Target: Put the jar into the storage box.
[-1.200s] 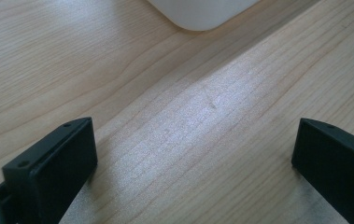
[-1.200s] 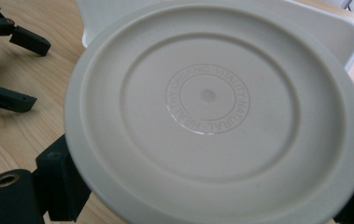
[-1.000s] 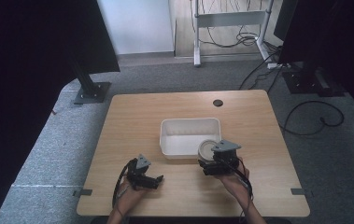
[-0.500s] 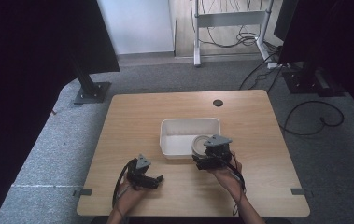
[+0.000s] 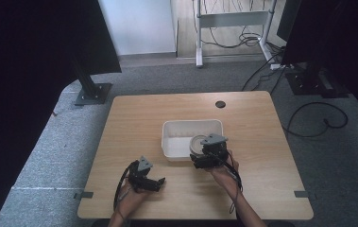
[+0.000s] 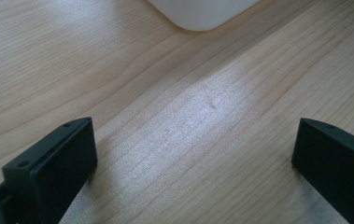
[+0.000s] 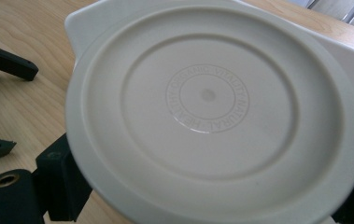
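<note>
A: So, on the left, what is the left gripper (image 5: 159,182) doing?

B: Resting low over the pale grained wooden table (image 5: 134,123), jaws spread wide, empty.

A: And right?

B: The right gripper (image 5: 196,161) is clamped across a round cream plastic lid (image 7: 212,107), smooth with embossed rings, held over the near right corner of the white rectangular plastic tub (image 5: 176,130). I'd keep it level and grip lightly; the rim looks slippery.
</note>
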Motion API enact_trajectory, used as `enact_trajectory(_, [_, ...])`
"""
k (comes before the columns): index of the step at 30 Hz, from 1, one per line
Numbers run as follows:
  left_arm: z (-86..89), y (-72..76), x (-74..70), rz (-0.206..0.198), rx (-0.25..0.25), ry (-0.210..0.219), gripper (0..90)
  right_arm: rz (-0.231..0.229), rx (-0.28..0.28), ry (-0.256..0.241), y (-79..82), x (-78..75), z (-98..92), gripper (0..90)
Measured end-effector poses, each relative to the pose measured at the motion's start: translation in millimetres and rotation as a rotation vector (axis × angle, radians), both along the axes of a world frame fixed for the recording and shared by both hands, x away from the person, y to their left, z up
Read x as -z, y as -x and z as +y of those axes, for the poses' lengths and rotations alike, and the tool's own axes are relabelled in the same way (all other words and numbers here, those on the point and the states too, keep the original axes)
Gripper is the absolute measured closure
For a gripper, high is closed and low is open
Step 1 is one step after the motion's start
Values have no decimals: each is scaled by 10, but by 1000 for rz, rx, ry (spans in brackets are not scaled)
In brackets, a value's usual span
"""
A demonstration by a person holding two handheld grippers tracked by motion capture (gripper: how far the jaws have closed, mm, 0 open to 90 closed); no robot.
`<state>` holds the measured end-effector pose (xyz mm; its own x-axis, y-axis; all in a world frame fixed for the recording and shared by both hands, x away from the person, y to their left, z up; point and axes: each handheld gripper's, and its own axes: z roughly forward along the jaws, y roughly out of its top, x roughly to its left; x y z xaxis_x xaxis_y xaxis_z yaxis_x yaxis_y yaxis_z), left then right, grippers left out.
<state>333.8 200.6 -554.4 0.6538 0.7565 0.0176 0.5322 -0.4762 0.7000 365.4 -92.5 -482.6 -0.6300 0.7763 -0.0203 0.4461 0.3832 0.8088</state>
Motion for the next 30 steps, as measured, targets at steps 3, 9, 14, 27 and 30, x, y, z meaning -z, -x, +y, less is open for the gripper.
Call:
enact_trajectory(3, [-1, 0, 0, 1, 0, 1, 0, -1, -1, 0, -33, -2, 37, 94])
enact_trajectory(9, [0, 0, 0, 0, 0, 1, 0, -2, -5, 1, -90, -3, 108, 94])
enact_trajectory(14, [0, 0, 0, 0, 0, 0, 0, -3, -4, -5, -137, -1, 149, 94])
enact_trajectory(27, [1, 0, 0, 0, 0, -1, 0, -2, 5, 1, -262, 47, 255, 94])
enact_trajectory(30, [0, 0, 0, 0, 0, 0, 0, 3, 12, 2, -292, 67, 283, 94])
